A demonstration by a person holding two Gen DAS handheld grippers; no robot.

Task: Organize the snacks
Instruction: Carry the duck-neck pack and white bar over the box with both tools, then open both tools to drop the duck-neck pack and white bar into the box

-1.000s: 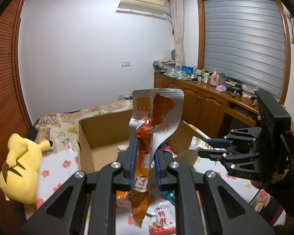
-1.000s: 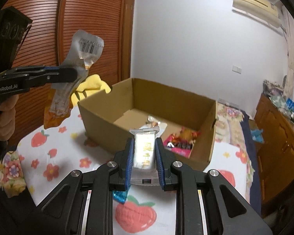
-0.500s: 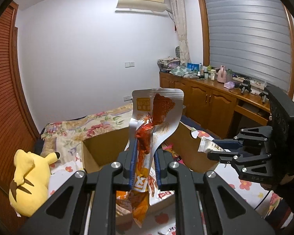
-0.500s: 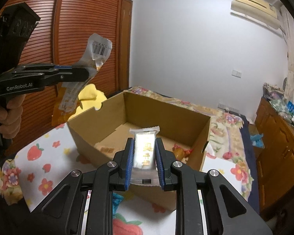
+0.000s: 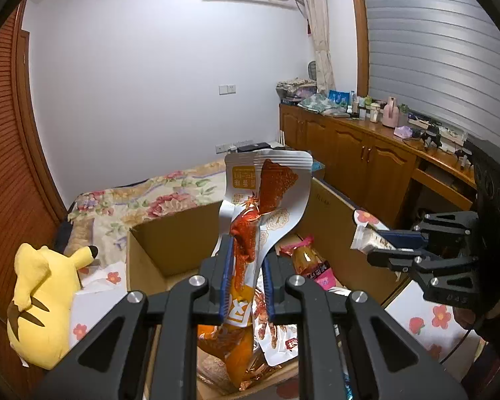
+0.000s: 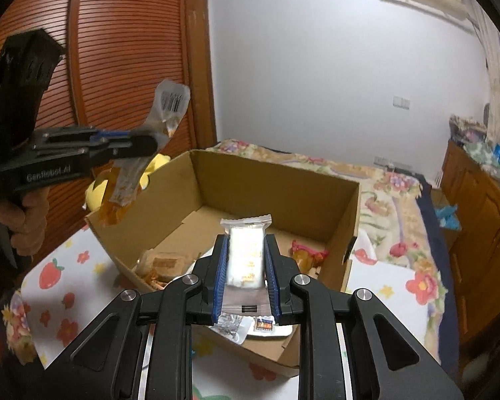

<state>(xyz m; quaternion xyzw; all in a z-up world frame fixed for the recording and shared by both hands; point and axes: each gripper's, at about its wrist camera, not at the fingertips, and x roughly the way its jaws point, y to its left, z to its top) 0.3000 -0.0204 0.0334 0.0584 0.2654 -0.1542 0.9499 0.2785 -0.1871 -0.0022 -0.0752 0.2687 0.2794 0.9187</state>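
My left gripper (image 5: 246,276) is shut on a long silver and orange snack pouch (image 5: 266,193), held upright over the near left part of an open cardboard box (image 5: 170,243). My right gripper (image 6: 245,266) is shut on a small white wrapped snack (image 6: 246,250), hovering over the box (image 6: 276,183) near its front wall. Several snack packets (image 6: 163,263) lie on the box floor, among them a pink and orange one (image 5: 308,260). Each gripper shows in the other's view: the right gripper (image 5: 383,243) at the right, the left gripper (image 6: 140,143) at the left with the silver and orange pouch (image 6: 170,106).
The box stands on a bed with a white strawberry-print sheet (image 6: 66,286). A yellow plush toy (image 5: 40,293) lies left of the box. A hand (image 6: 23,220) grips the left tool. Wooden cabinets (image 5: 366,163) with clutter line the right wall; a slatted wooden door (image 6: 116,66) stands at the left.
Both grippers have carried their snacks forward from in front of the box to above its inside. The box now looks nearer and lower in both views. Both grips are unchanged.
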